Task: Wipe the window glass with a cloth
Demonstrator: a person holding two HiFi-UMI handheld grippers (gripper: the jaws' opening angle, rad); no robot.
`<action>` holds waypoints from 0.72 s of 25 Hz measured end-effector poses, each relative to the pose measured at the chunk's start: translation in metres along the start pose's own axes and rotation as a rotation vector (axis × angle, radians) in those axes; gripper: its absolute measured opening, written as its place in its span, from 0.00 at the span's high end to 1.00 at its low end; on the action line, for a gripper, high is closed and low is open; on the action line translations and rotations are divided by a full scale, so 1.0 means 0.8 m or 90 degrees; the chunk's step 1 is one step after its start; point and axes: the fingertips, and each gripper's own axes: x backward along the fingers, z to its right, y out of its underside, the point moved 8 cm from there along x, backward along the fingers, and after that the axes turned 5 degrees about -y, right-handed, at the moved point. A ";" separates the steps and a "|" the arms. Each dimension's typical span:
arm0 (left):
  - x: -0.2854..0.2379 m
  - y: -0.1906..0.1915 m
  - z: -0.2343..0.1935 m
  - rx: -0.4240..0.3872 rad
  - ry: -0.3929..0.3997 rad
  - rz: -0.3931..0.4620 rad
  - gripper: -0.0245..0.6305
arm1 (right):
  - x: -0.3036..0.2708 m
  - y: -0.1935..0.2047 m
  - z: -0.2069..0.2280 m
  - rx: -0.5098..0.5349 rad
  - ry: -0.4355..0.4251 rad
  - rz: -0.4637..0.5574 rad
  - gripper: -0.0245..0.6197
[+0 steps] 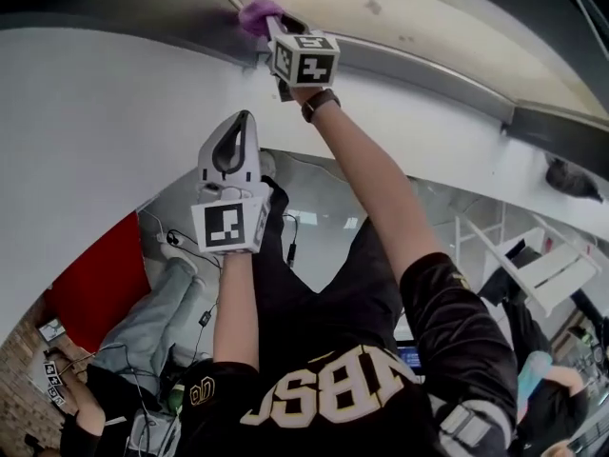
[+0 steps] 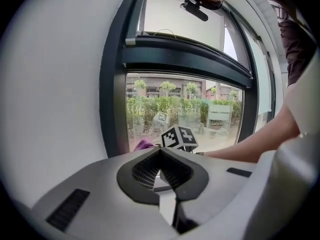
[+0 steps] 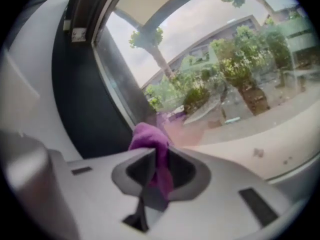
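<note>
Cloth (image 3: 148,136) between fingers (image 3: 136,172) of right gripper (image 3: 159,159)

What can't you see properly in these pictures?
1. Right gripper view: blur hides whether the purple cloth really touches the window glass.
2. Head view: the right gripper covers most of the cloth.
3. Left gripper view: the marker cube hides the right gripper's jaws, and only a bit of cloth peeks out.
4. Every view: any smears on the glass are too faint to tell.

cloth (image 3: 147,136): soft fabric | glass (image 3: 240,74): smooth, glossy | frame (image 2: 112,109): matt finish | R hand-held gripper (image 3: 159,158): matt gry plastic
</note>
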 end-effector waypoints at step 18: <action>-0.096 0.006 0.440 0.086 0.239 0.032 0.94 | 0.598 -0.058 0.512 -0.292 0.421 0.252 0.85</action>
